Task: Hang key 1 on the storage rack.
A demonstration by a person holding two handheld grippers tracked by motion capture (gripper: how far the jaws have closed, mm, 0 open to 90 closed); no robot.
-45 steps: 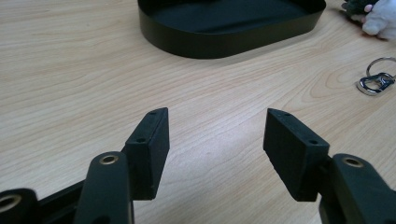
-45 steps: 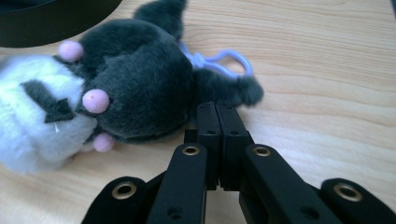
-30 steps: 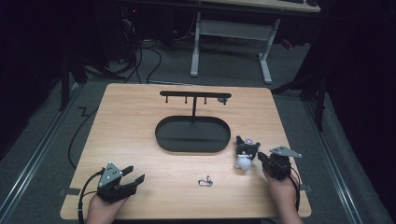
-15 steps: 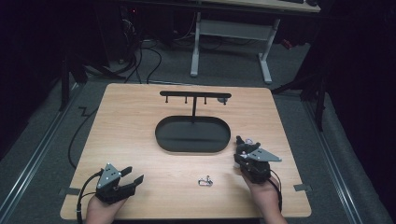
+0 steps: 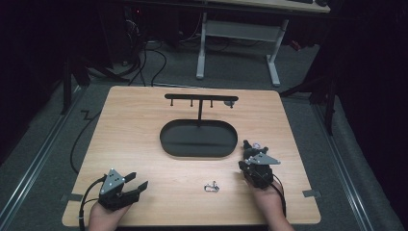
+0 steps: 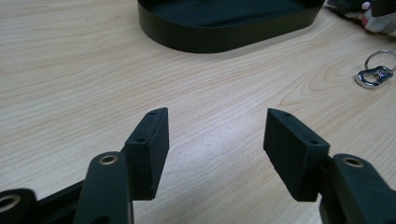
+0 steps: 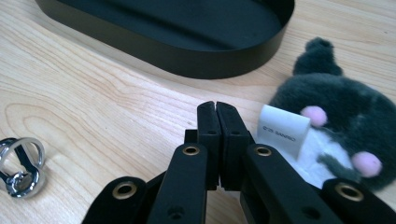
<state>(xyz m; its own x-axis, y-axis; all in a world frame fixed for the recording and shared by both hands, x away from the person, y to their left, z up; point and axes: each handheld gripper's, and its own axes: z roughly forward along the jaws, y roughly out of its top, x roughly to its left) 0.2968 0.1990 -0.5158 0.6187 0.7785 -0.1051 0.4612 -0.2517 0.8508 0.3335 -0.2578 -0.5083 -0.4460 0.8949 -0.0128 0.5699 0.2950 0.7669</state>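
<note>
1. Wooden table (image 5: pixel 144 125), black oval tray (image 5: pixel 198 138) with hook stand (image 5: pixel 199 100): unchanged from the earlier frames.
2. Right gripper (image 5: pixel 251 155) is shifted leftward since a second ago, jaws pressed together, empty; plush toy (image 7: pixel 343 121) is left just beside them, near the tray, likely not yet grasped.
3. Left gripper (image 6: pixel 215 135) is parked, jaws spread.
4. Toy's white label (image 7: pixel 284 129) is readable in the right gripper view, while in the high view the toy is mostly hidden; keyring (image 5: pixel 210 186) lies between the grippers.

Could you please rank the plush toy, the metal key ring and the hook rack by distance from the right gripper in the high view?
1. Plush toy, just beyond the right gripper.
2. Metal key ring, toward the left gripper's side, near the table's front.
3. Hook rack, standing behind the tray.
</note>
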